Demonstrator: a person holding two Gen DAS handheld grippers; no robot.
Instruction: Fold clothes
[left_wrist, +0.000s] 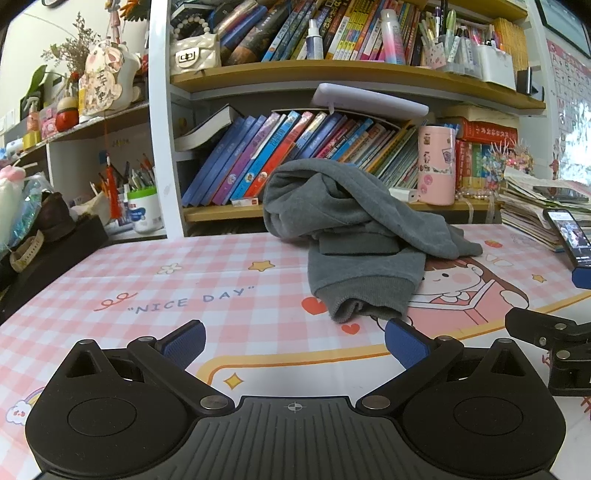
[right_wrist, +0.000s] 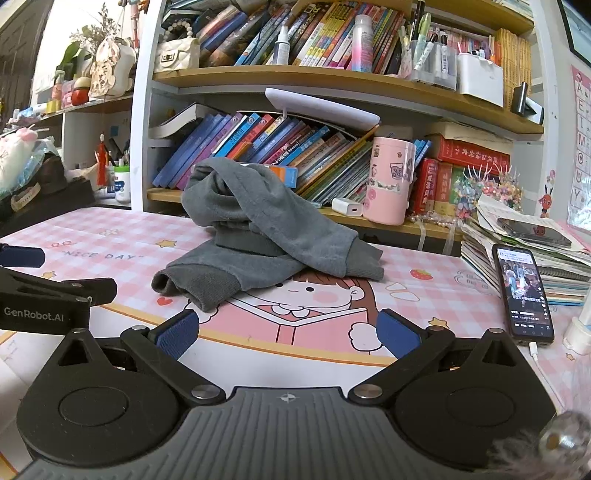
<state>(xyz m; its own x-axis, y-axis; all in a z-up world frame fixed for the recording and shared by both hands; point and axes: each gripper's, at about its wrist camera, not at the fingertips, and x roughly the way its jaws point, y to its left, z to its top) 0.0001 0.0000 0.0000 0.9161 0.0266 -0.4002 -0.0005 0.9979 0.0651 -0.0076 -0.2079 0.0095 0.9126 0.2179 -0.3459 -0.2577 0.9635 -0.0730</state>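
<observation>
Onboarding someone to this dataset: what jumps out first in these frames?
The crumpled grey sweatshirt heaped mid-table, one ribbed cuff trailing toward the cameras. It lies on a pink checked tablecloth printed with a cartoon girl and "NICE DAY". Both the left gripper and right gripper are open and empty, short of the cloth; crammed bookshelves fill the background.

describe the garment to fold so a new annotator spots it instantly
Start at the pink checked tablecloth printed with "NICE DAY" and a cartoon girl, in front of the bookshelf. The grey sweatshirt lies crumpled in a heap at its middle, over the girl's head. It is the only plain grey fabric item there, with ribbed cuffs.
</observation>
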